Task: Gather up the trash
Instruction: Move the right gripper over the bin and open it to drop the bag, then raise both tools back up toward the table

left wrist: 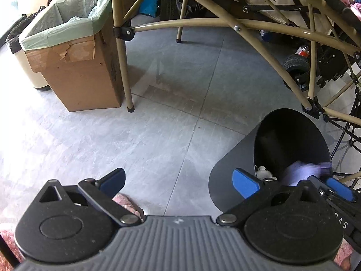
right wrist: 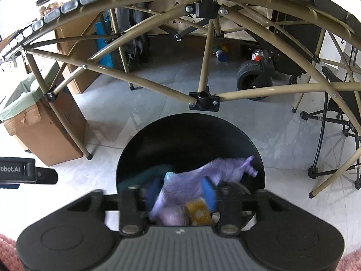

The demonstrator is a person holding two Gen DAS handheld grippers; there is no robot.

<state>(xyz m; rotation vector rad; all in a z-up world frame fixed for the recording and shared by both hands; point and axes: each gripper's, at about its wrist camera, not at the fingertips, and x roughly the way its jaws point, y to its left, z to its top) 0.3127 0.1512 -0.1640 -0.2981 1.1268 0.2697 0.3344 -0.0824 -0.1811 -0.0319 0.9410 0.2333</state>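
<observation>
**Purple cloth dropping from R jaws into black bin**

R gripper [right wrist: 178, 194]: jaws parted, blurred. A crumpled lilac-purple cloth-like piece of trash [right wrist: 198, 180] sits between them, lying against the blue pad of the right-hand finger [right wrist: 208, 195]; the left-hand pad is smeared by blur, and I can't see it pressing on the cloth. Reads as released, not clamped. No earlier pic to compare w/, so only that.

Key relation: cloth is directly ahead of and below the R jaws, and right under it is the mouth of the round black plastic waste bin [right wrist: 135, 149]. Cloth's long axis runs from lower left, near the gripper body, up to the right, tip toward the bin's far-right rim. So it lies over the opening, not the floor. An orange-yellow scrap [right wrist: 198, 214] and something teal-blue [right wrist: 155, 174] are already inside; white crumpled bits also show from the L wrist view.

L gripper [left wrist: 178, 180]: jaws wide apart, nothing between, only grey tiled floor [left wrist: 112, 135] ahead. Bin is just beside its right-hand finger. R hand is clearly the nearer one to the trash; L is idle.

Further out: tan metal folding-bench frame [right wrist: 158, 79] arches over the bin; cardboard box w/ pale green liner bag [left wrist: 74, 52] well apart to the left.

Judgement: drop nearly complete; next is prob. pulling R clear w/o snagging the cloth.
</observation>
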